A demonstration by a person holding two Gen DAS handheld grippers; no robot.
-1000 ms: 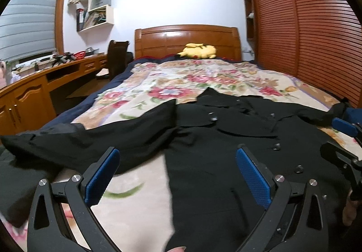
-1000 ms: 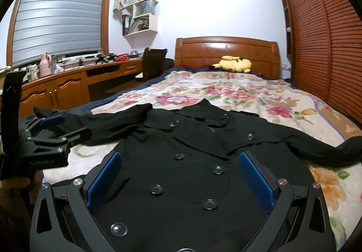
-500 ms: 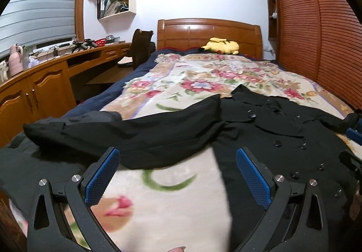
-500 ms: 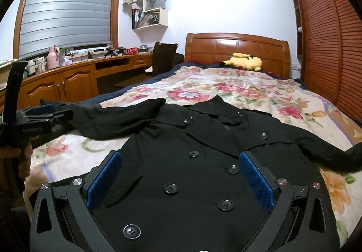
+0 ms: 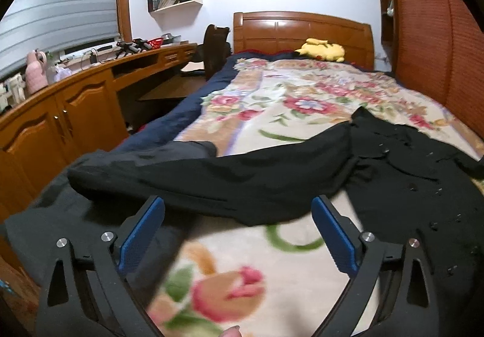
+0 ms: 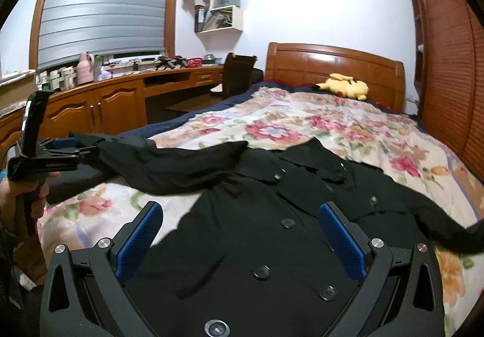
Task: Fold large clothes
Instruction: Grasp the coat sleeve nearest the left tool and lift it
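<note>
A black double-breasted coat (image 6: 272, 216) lies front up on the floral bedspread (image 6: 302, 125), collar toward the headboard. Its left sleeve (image 5: 211, 179) stretches out sideways to the bed's left edge. My left gripper (image 5: 237, 210) hovers low over that sleeve with its jaws closing. The sleeve's near edge lies between the blue fingertips (image 5: 151, 216), and the pads do not press on it. In the right wrist view the left gripper (image 6: 72, 149) shows side-on at the sleeve's cuff end, in a hand. My right gripper (image 6: 240, 213) stands open above the coat's buttoned front, holding nothing.
A yellow plush toy (image 6: 348, 86) rests by the wooden headboard (image 6: 332, 61). A wooden desk with cabinets (image 5: 60, 119) and a dark chair (image 5: 214, 49) run along the bed's left side. Louvred wardrobe doors (image 6: 453, 64) close off the right. Dark bedding (image 5: 60, 216) hangs at the near left corner.
My left gripper has travelled left from the coat's body along the sleeve toward the cuff. The right gripper has shifted slightly and still faces the coat's front.
</note>
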